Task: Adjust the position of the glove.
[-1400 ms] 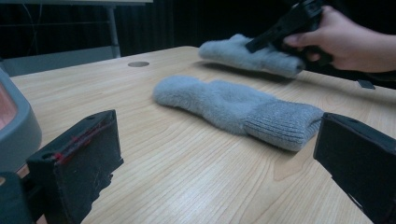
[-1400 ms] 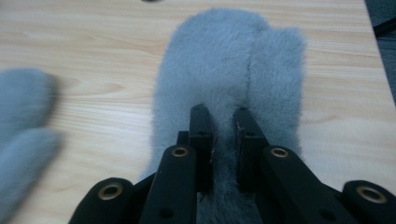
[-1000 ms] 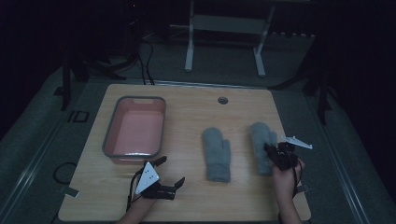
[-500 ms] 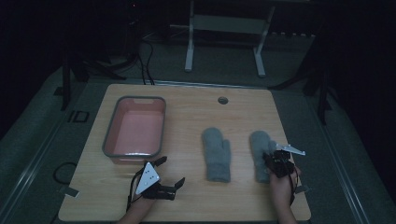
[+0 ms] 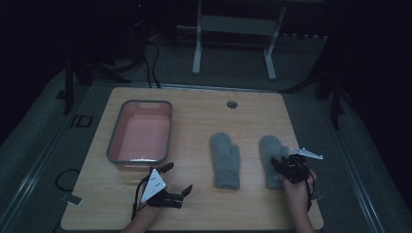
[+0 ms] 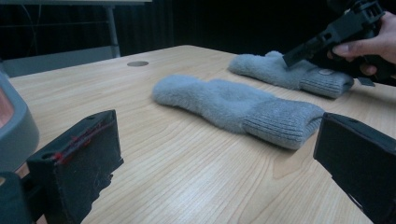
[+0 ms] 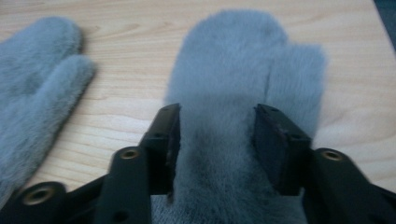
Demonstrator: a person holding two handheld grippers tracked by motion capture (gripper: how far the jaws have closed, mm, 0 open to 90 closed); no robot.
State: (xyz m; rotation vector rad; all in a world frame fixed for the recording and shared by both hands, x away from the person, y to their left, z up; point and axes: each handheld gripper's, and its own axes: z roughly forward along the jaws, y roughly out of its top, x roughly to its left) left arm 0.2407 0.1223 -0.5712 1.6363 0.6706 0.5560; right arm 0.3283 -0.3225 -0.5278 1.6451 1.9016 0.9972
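Two grey furry mittens lie flat on the wooden table (image 5: 194,121), cuffs toward me. The left mitten (image 5: 226,160) (image 6: 233,105) (image 7: 42,60) lies in the middle. The right mitten (image 5: 269,150) (image 6: 285,72) (image 7: 233,60) lies under my right gripper (image 5: 279,165) (image 7: 216,135). Its jaws have just been opening and now straddle the mitten's middle. The fingers (image 7: 166,135) stand apart with fur between them, not clamped. My left gripper (image 5: 177,178) (image 6: 217,154) rests open near the table's front edge, nothing between its jaws.
A pink tub with a grey rim (image 5: 144,103) (image 6: 14,126) stands at the left, just beyond my left gripper. A round cable hole (image 5: 231,104) sits near the far edge. A white metal stand (image 5: 233,24) is on the floor beyond the table.
My right gripper's jaws have parted over the right mitten, and the hand has edged slightly toward the cuff. The left gripper and both mittens stay where they were.
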